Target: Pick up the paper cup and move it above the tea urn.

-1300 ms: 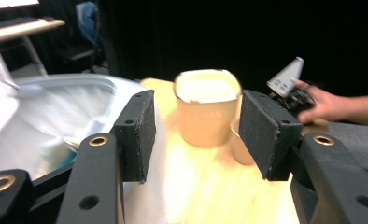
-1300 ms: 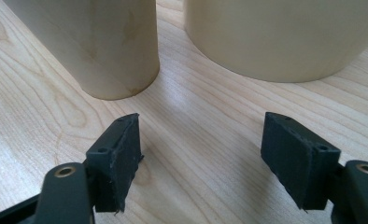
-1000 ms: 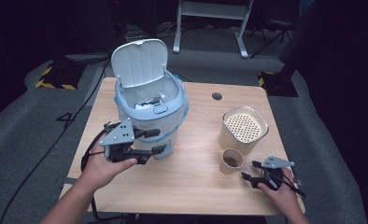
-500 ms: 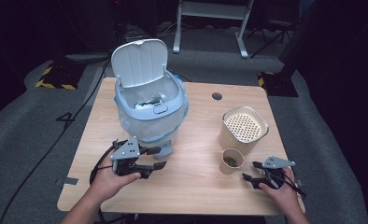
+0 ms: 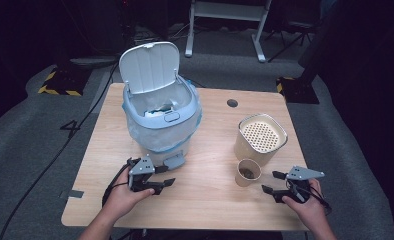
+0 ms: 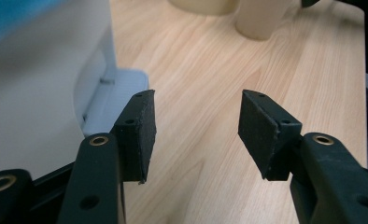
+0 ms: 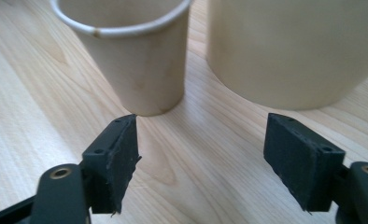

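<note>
The left gripper had come back from the bin toward the near edge of the table. One second earlier it was close against the bin's lower front; half a second earlier it was already lower on the table; now it lay just in front of the pedal. Its jaws stood apart with nothing between them, and in the left gripper view the pedal was beside the left jaw, not between the two.

The bin's lid was up in all three moments, so the opening was ready to receive something. The white bag hung around the body of the bin.

The right gripper had hardly moved in that second. It rested near the right front corner, its jaws wide and empty, pointing at the cup. In the right gripper view the cup stood just ahead of the left jaw, a little off the centre line, and the canister was beside it, very near or touching; I could not tell which. From above, something dark was inside the cup.

My judgement was that the work on the bin with the left hand was finished, and the next step belonged to the right hand: to take the cup and bring it to the open bin. No grasp had yet been made.
</note>
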